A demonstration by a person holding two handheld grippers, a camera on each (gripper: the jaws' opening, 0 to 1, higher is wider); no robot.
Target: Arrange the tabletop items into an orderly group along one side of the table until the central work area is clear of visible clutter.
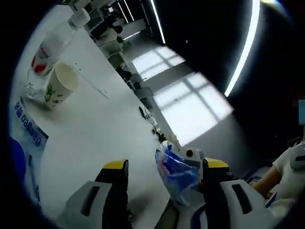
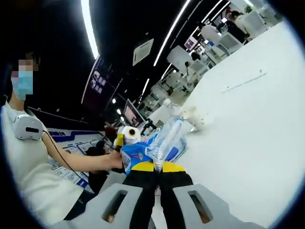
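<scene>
Crinkly blue-and-clear plastic packet point(image 2: 157, 145) pinched at the desk's near edge, thin film bunched and creased, glossy, with a pink patch showing through in the left gripper view. Likely very light and limp, slippery under the pads, prone to sagging or sliding out; best taken at a gathered fold or the sealed end rather than the slack middle.

Right gripper point(image 2: 159, 167) closed down tight on the packet, yellow-tipped black jaws meeting with the film caught between them. Left gripper point(image 1: 164, 167) spread wide, yellow tips well apart, the packet lying against the inner face of its right-hand jaw; cannot tell whether any real hold there, nothing clamped.

Farther along the smooth white desk point(image 1: 105, 129): a paper cup point(image 1: 59, 86), cream with green leaf print, tapered and open-mouthed, easily crushed. Just beside it, touching or nearly so, a clear plastic bottle point(image 1: 50, 50) with red label and pale cap, ribbed and see-through. At the near left edge, a flat white-and-blue printed pack point(image 1: 26, 138), glossy.

Beyond the desk, a person in a pale top point(image 2: 28, 162).
</scene>
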